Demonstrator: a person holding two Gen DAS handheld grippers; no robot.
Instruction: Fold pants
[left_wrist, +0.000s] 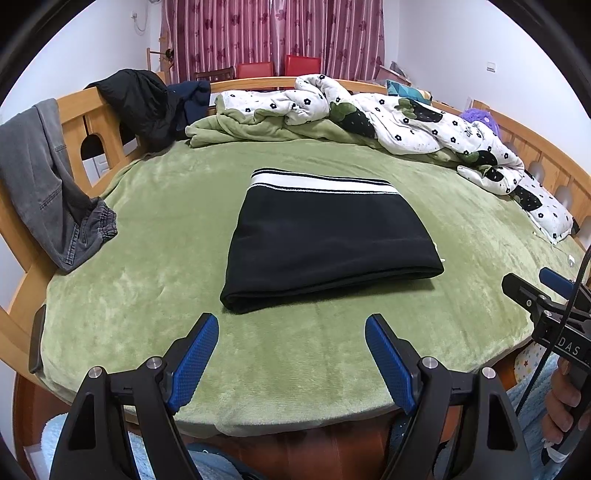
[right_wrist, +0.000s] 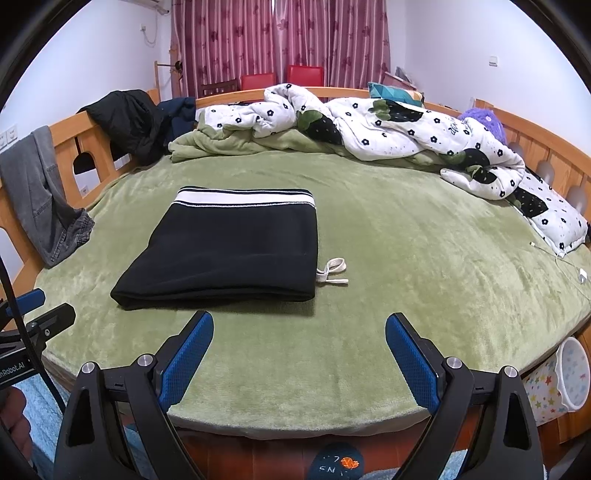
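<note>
The black pants (left_wrist: 325, 236) are seen folded into a flat rectangle on the green bed blanket (left_wrist: 155, 206) — white waistband farthest away, drawstring (right_wrist: 332, 272) protruding at the right. Left gripper (left_wrist: 291, 334) and right gripper (right_wrist: 300, 331) are held apart, empty, near the bed's edge.

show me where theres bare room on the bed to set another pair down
Bare blanket lies right of the pants, up to the quilt; mind the drawstring and a cable. A strip lies between pants and both open claws. The back and left rail, with jeans, are crowded.
</note>
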